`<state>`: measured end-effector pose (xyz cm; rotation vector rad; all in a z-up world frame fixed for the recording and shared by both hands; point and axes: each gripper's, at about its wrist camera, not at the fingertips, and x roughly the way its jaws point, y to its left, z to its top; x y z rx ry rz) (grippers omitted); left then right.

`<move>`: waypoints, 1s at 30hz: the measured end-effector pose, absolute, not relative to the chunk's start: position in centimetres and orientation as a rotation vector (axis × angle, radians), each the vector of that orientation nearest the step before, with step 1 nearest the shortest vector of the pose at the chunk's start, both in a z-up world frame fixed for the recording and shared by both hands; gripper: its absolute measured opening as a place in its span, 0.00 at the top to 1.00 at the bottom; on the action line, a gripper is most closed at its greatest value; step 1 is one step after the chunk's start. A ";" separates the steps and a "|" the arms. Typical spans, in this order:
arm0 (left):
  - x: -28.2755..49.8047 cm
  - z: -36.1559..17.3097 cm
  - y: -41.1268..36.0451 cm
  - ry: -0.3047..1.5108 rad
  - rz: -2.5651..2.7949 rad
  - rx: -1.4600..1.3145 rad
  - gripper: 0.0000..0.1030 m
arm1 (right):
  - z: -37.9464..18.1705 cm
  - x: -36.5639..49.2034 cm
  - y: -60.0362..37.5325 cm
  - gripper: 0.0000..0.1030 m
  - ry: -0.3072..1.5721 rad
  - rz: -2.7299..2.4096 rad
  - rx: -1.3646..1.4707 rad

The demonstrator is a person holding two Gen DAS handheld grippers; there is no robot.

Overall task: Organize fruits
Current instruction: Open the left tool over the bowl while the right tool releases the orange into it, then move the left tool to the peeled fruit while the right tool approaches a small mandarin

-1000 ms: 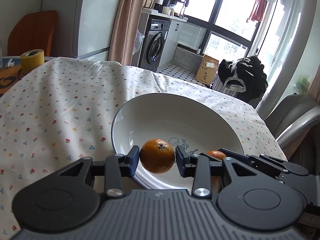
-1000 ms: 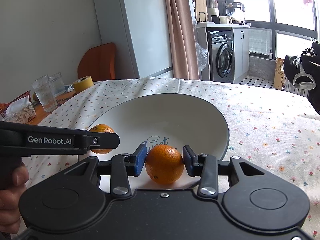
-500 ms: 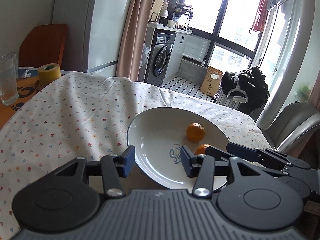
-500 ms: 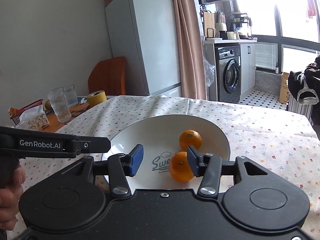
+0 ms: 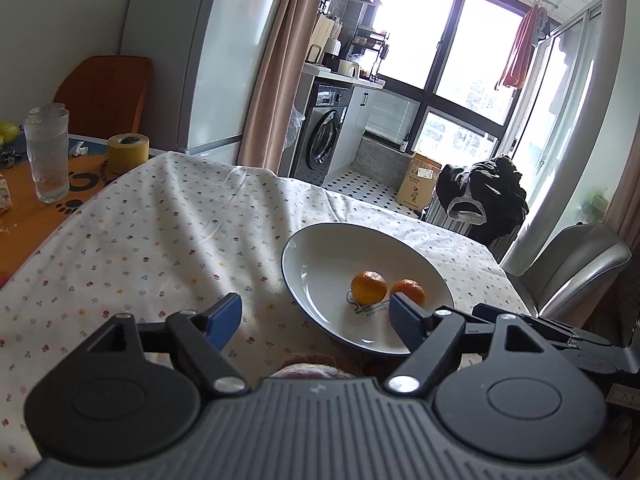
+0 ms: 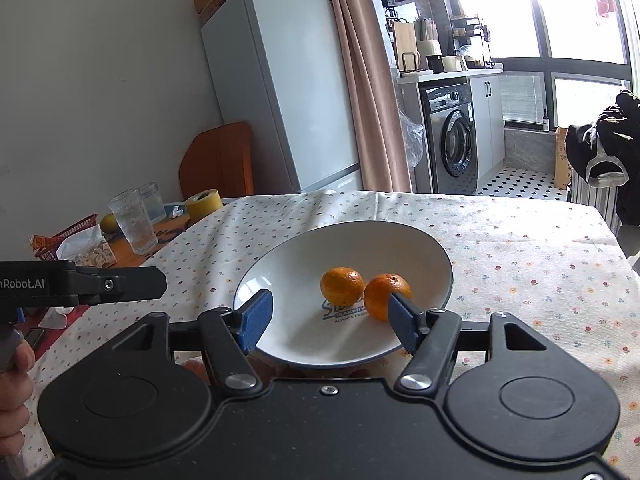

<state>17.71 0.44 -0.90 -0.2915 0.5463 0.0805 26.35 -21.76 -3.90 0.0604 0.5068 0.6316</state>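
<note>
Plate [image 6: 400, 240] sits near counter's [image 6: 520, 240] front edge, bare cloth all round. Two oranges [image 6: 342, 286] touching inside, glossy. Left tool [image 5: 316, 318] & right tool [image 6: 332, 320] both spread, empty.

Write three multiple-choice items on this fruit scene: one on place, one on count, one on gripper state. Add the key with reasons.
1. Where do the oranges lie?
A. on the tablecloth beside the plate
B. inside the white plate
C. next to the drinking glasses

2. How many oranges are in the plate?
A. one
B. two
C. four

3. How do the two grippers stand?
A. both open, holding nothing
B. both shut on oranges
C. left shut on an orange, right open

Key:
1 B: both oranges rest in the white plate, near its printed logo.
2 B: the left wrist view also shows just two, side by side.
3 A: the left gripper and right gripper have blue pads spread wide, nothing between them.
</note>
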 end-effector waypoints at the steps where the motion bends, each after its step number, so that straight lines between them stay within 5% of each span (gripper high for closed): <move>1: 17.3 -0.9 0.6 0.546 0.073 -0.291 0.22 | -3.8 25.8 -21.8 0.35 0.505 0.629 0.053; 30: 10.3 -2.8 1.3 0.544 -0.047 -0.257 0.22 | -3.8 17.0 -20.3 0.35 0.548 0.581 -0.066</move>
